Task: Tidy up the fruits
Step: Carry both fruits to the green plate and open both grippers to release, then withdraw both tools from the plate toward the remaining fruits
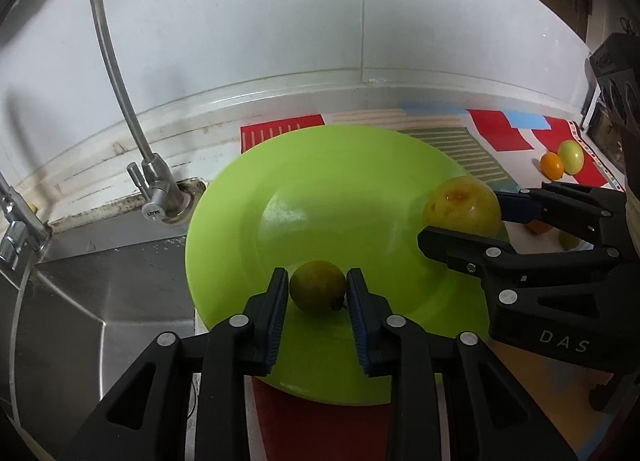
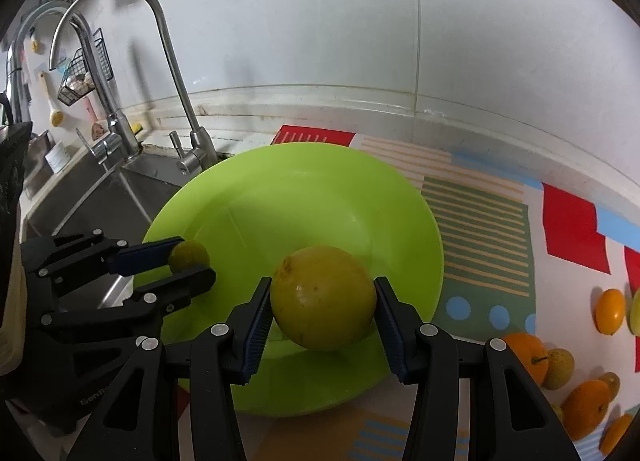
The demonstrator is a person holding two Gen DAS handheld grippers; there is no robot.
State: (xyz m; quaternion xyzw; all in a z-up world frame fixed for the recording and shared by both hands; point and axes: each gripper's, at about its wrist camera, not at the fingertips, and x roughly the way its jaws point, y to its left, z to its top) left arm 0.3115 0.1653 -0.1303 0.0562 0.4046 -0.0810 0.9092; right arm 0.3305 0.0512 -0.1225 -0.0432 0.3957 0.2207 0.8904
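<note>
Worktop with patterned mat (image 1: 500, 133), steel sink (image 1: 100, 301), white wall.
Left wrist view: left tongs (image 1: 318, 293) clamp small greenish fruit (image 1: 317, 291) over green plate (image 1: 320, 165). Right wrist view: right tongs (image 2: 323, 301) clamp large yellow fruit (image 2: 323, 297) over the plate's near rim; oranges (image 2: 560, 373) lie rightward.

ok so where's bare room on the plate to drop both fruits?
Plate centre and back half toward the faucet are bare. Front rim is crowded: left tongs on the small fruit, right tongs on the large fruit.
</note>
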